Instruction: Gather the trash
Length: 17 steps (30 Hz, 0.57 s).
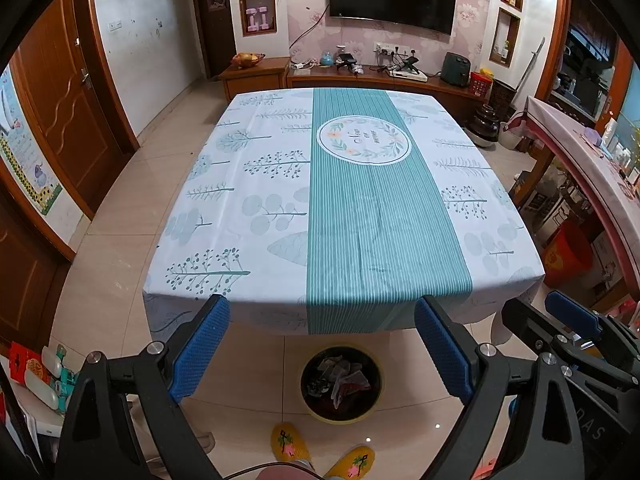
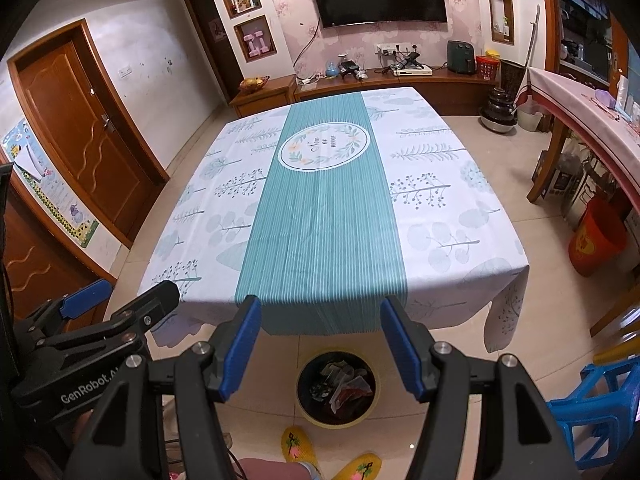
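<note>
A round dark bin (image 1: 341, 386) with a yellow rim stands on the floor in front of the table, and the right wrist view shows the same bin (image 2: 337, 388). Crumpled wrappers (image 1: 344, 380) lie inside it. My left gripper (image 1: 320, 320) hangs open above the bin, its blue pads wide apart with nothing between them. My right gripper (image 2: 320, 320) is open too and holds nothing. Each gripper shows at the side of the other's view: the right gripper (image 1: 560, 312) and the left gripper (image 2: 128, 292). The table (image 1: 280, 200) carries a white and teal cloth with no loose item on it.
A person's feet in yellow slippers (image 1: 320, 452) stand just behind the bin. A blue plastic stool (image 2: 600, 408) is at the right, an orange bucket (image 2: 596, 236) beyond it under a side table. A TV cabinet lines the far wall and wooden doors the left.
</note>
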Tool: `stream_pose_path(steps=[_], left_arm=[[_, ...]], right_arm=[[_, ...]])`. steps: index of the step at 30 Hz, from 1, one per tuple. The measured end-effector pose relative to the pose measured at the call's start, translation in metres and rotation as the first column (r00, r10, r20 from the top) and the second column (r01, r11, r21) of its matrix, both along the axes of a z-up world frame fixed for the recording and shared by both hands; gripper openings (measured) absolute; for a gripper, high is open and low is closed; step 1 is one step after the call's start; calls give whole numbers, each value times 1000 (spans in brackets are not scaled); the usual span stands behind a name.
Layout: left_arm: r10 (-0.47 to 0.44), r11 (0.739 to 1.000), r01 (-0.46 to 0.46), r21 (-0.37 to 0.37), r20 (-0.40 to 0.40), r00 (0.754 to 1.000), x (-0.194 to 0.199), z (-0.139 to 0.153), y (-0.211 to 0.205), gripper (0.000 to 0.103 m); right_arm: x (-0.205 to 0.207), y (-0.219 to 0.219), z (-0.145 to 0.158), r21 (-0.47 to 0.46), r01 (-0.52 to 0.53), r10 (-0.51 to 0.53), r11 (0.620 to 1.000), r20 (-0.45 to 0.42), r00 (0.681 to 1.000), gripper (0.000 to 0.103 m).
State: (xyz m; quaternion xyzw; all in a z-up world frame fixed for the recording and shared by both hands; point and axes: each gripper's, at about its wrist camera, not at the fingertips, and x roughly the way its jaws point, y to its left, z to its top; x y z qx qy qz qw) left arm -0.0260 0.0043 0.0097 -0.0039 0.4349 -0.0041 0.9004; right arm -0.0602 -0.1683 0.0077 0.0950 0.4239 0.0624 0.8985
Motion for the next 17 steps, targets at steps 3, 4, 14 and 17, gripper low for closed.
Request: stream_pose_path(steps=[3,4,14,17], left_arm=[[-2,1000,2,-1,0,1000,0,0,1,93],[-3,1000,3,-1,0,1000,0,0,1,93],[1,1000,0,3,-5,1000,5,0,-1,93],[-1,1000,1,3,-5,1000,6,0,-1,93]], right_arm=[[1,-1,0,-1,-1,1,1000,0,1000,62],[2,-2,1,-2,-2,2,1000,1,1000,62],[1,0,0,0,1,-1,1000,-2,1000,62],[2,-1,0,1,1,-1,1000,-3,1000,62]])
